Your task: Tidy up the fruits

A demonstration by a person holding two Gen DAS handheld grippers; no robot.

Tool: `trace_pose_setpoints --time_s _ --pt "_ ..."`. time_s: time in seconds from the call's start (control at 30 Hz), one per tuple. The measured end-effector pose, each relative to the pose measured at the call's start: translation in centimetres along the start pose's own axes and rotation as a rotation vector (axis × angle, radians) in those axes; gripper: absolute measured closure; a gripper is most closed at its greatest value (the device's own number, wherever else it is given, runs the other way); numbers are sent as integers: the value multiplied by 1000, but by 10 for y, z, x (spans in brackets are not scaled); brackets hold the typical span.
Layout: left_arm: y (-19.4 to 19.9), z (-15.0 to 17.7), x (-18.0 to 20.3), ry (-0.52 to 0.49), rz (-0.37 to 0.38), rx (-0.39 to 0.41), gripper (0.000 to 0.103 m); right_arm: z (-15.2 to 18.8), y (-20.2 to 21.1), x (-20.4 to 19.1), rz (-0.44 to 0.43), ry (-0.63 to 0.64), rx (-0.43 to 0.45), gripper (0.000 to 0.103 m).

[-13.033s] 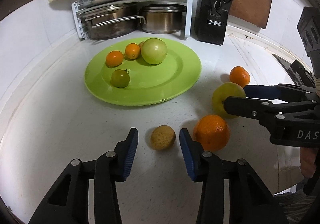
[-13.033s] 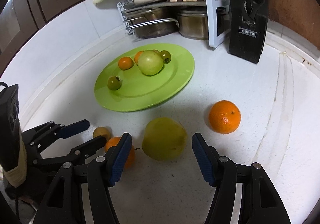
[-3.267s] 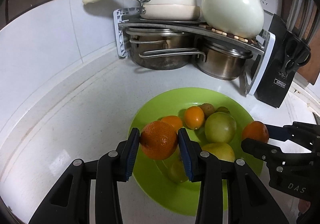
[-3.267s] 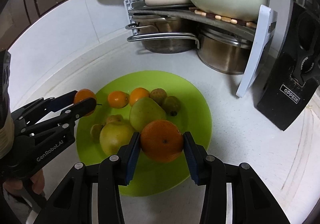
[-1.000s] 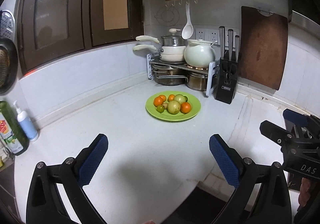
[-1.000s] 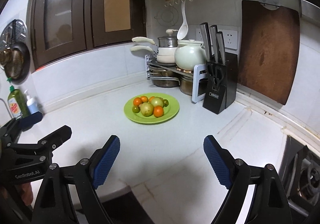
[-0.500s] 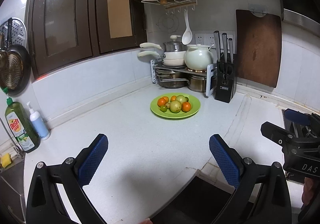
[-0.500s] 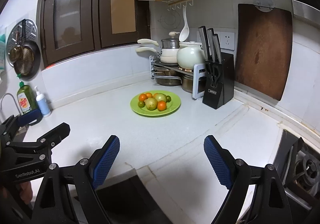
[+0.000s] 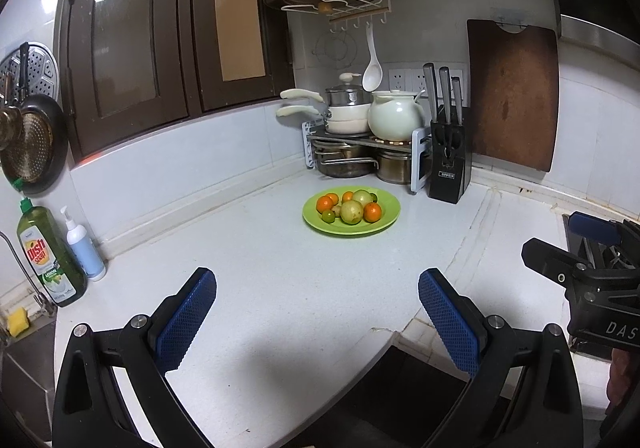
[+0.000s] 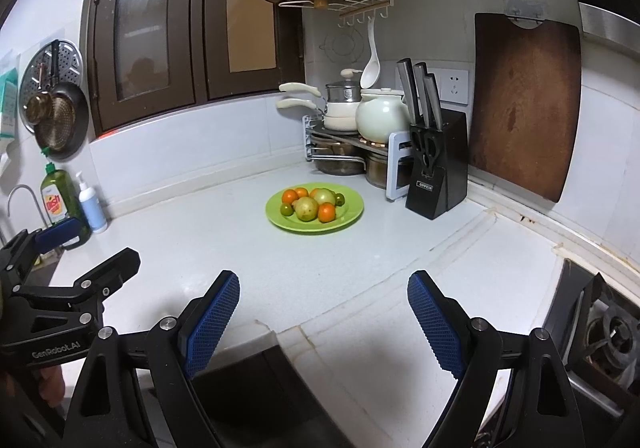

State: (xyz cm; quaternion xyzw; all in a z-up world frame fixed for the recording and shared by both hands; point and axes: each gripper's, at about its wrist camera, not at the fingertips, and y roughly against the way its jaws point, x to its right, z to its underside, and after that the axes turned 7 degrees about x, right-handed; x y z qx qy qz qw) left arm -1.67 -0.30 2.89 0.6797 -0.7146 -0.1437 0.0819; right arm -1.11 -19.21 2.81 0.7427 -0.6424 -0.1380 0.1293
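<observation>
Fruit sits gathered on the round lime-green plate (image 9: 390, 218), which rests on the white speckled countertop (image 9: 260, 268) near the back corner, well away from both of your tools. On that plate you can see oranges (image 9: 373, 211), small green citrus (image 9: 328, 216) and pale yellow-green round fruits (image 9: 351, 211), bunched together and touching. Just behind the plate stands the metal pot rack (image 9: 352, 152) with the cream ceramic pot (image 9: 394, 116) on top, and beside it the black knife block (image 9: 447, 164). Your left gripper (image 9: 318, 314) hangs above the counter's front edge with its blue-padded jaws spread wide and nothing between them. Your right gripper (image 10: 324, 316) is likewise wide open and holds nothing. From the left wrist view, the right tool shows at the far right edge. A green dish-soap bottle (image 9: 50, 258) and a white pump bottle (image 9: 82, 244) stand at the left wall.
</observation>
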Motion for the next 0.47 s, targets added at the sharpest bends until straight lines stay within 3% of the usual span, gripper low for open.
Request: trace_pose_setpoints --time_s 0.47 --pt "3 -1 -2 13 -9 23 0 1 0 -4 -12 1 -1 16"
